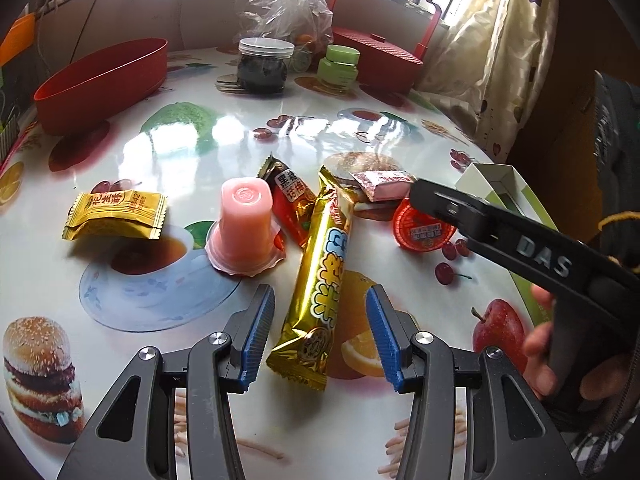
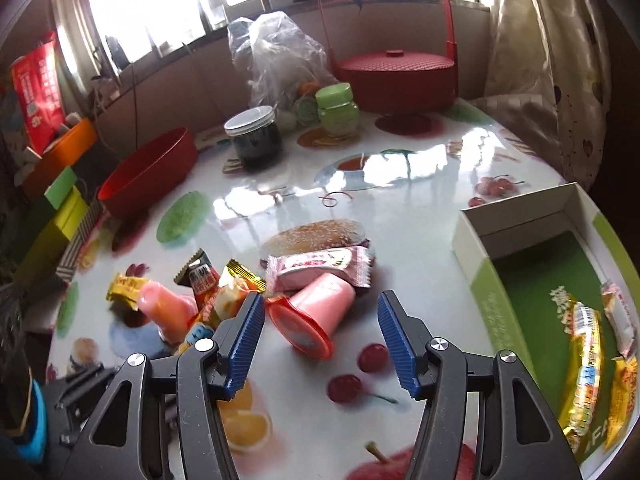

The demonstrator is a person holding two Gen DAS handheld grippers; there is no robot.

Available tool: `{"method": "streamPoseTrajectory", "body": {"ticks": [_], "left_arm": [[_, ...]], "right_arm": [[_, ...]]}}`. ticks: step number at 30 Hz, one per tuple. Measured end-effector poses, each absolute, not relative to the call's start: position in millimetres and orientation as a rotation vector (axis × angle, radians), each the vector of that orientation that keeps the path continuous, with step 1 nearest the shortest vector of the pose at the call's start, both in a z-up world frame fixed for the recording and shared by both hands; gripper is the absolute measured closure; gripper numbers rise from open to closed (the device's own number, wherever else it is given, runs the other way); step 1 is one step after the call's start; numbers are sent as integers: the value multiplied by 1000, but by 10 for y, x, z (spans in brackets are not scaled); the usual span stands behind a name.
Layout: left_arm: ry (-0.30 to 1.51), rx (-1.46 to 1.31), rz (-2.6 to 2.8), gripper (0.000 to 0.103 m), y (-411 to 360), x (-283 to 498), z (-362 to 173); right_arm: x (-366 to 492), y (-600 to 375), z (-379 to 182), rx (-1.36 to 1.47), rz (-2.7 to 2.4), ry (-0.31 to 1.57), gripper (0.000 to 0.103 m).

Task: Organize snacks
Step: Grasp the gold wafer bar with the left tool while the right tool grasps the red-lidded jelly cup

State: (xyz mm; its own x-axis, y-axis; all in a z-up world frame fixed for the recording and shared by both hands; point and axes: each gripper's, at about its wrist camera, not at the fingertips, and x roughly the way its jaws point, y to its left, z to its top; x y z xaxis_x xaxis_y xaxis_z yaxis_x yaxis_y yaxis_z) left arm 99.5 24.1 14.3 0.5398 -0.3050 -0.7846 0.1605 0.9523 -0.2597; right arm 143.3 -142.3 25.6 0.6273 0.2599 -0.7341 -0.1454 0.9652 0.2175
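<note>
- Hovering above the desk (image 1: 248,132), the left claw (image 1: 320,336) is spread, its blue pads (image 1: 258,334) on either side of the near end of a long gold snack bar (image 1: 320,276) without touching it.
- Behind that bar, in the left wrist view, lies a loose cluster: a pink jelly cup (image 1: 244,228) standing upside down on its lid, a dark red wrapped candy (image 1: 292,204) leaning against the bar, a yellow wrapped candy (image 1: 116,216) off to the left, and a pink wrapped biscuit (image 1: 382,186) over a printed burger.
- The right claw (image 2: 322,340) is also spread and pinches nothing — a second pink jelly cup (image 2: 316,312), tipped on its side with its red lid (image 1: 422,228) toward the camera, lies just ahead of the left pad (image 2: 244,344).
- From the left wrist view, the right tool comes in as a black arm with a hand (image 1: 560,356) on its handle, its tip over that red-lidded cup.
- At the desk's right edge sits an open green cardboard box (image 2: 486,280) — it already holds another gold bar (image 2: 580,364), a pink packet (image 2: 622,316) and a yellow packet (image 2: 624,400).
- Farther back stand a red oval tub (image 1: 100,80), a dark-filled jar with a white lid (image 1: 264,64), a small green jar (image 1: 340,66), a crumpled clear plastic bag (image 1: 284,0) and a red lidded basket with a tall handle (image 2: 396,72).
</note>
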Motion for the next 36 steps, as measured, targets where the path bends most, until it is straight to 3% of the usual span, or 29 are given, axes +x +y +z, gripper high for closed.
{"method": "streamPoseTrajectory", "body": {"ticks": [22,27,31,32,34,36], "left_arm": [[975,-82,-272,54,48,1166,150],[962,-55,-260,54,-6,1210,136],[953,-42,-254,54,-22,1202,132],[952,-42,-250,56,-24,1203,133],[948,-34,-237,72,-22,1201,135],[950,-43,-236,77,-3,1201,137]], "right_arm": [[1476,-1630,45,135,109,923,42],[1439,-1683,47,144,97,917,56],[1414,-1700,49,132,101,917,57],[1405,-1701,48,129,103,916,57],[1393,-1706,51,131,106,916,58],[1378,-1720,51,135,108,916,58]]}}
